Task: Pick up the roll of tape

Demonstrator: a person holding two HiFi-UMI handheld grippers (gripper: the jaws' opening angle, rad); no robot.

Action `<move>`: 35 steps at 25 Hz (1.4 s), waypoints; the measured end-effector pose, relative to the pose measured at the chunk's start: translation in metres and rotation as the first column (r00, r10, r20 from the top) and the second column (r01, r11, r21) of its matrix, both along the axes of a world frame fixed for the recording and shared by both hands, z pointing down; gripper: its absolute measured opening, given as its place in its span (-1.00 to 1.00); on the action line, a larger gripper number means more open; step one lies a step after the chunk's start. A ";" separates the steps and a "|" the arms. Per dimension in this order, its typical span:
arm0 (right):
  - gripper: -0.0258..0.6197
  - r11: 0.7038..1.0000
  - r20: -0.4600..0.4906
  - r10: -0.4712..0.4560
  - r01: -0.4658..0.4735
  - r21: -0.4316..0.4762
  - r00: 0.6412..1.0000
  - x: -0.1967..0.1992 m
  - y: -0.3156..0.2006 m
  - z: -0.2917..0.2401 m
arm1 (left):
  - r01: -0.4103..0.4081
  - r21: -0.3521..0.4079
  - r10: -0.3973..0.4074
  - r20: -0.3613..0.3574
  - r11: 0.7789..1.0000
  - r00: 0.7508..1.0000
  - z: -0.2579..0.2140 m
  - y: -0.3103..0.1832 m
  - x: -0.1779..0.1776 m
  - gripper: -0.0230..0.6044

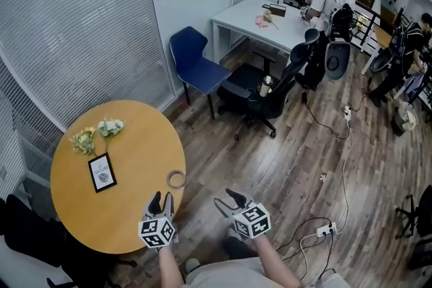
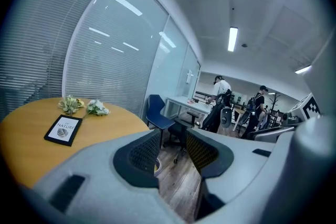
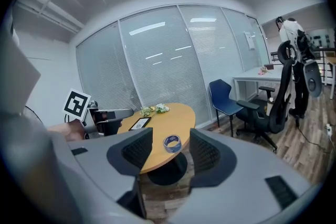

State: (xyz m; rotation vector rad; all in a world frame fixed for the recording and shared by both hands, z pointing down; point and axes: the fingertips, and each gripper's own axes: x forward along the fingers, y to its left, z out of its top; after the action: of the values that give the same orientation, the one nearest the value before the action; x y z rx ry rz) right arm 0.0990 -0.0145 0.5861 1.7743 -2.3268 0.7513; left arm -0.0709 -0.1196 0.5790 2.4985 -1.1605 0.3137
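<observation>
- Left gripper (image 1: 161,199), head view: jaws apart and empty over the round table's (image 1: 135,145) right edge. The roll of tape (image 1: 176,179) lies just ahead on that edge. The right gripper (image 1: 227,199), likewise open and empty, hangs beside the table.
- Left gripper view: one jaw hides most of the tape.
- Right gripper view: the tape shows through the gap between the jaws, well apart from them.

The head view looks steeply down on the round table (image 1: 135,145), while both gripper views sit low beside it (left facing the far desk (image 2: 186,102), right facing the blinds (image 3: 157,65)), sharing its top.
</observation>
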 end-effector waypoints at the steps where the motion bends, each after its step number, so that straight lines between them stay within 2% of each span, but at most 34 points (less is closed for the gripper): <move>1: -0.28 1.000 -0.001 -0.007 0.007 -0.002 1.000 0.007 -0.002 0.001 | 0.013 -0.002 -0.013 -0.001 1.000 1.000 0.002 -0.002 0.004 -0.46; 5: -0.28 1.000 -0.001 -0.027 0.027 -0.002 1.000 0.038 -0.004 0.004 | 0.071 -0.003 -0.071 0.005 0.997 0.997 0.008 -0.008 0.015 -0.46; 8: -0.28 0.999 0.017 -0.041 0.041 -0.001 0.999 0.052 -0.012 0.008 | 0.117 0.002 -0.117 0.026 0.993 0.993 0.006 -0.013 0.010 -0.46; 14: -0.28 0.993 0.060 -0.112 0.114 -0.037 0.992 0.044 -0.021 0.032 | 0.215 0.003 -0.215 0.064 0.977 0.975 0.007 -0.013 -0.018 -0.46; 19: -0.28 0.984 0.069 -0.171 0.174 -0.044 0.983 0.023 -0.037 0.032 | 0.267 -0.022 -0.264 0.077 0.964 0.961 0.014 -0.013 -0.040 -0.46; 26: -0.28 0.979 0.070 -0.191 0.195 -0.055 0.979 0.013 -0.074 0.036 | 0.257 -0.049 -0.253 0.071 0.965 0.965 0.028 -0.044 -0.036 -0.46; 30: -0.28 0.980 0.051 -0.185 0.188 -0.065 0.981 0.015 -0.100 0.035 | 0.243 -0.050 -0.241 0.046 0.969 0.969 0.025 -0.084 -0.031 -0.46; 35: -0.28 0.988 0.067 -0.134 0.139 -0.070 0.989 0.024 -0.146 0.034 | 0.194 -0.044 -0.192 0.037 0.980 0.981 0.018 -0.139 -0.019 -0.46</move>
State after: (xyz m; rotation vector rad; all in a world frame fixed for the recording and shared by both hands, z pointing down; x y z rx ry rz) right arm 0.1228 -0.1606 0.6197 1.5645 -2.3968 0.8701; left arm -0.0895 -0.2587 0.5973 2.3253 -1.3799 0.3252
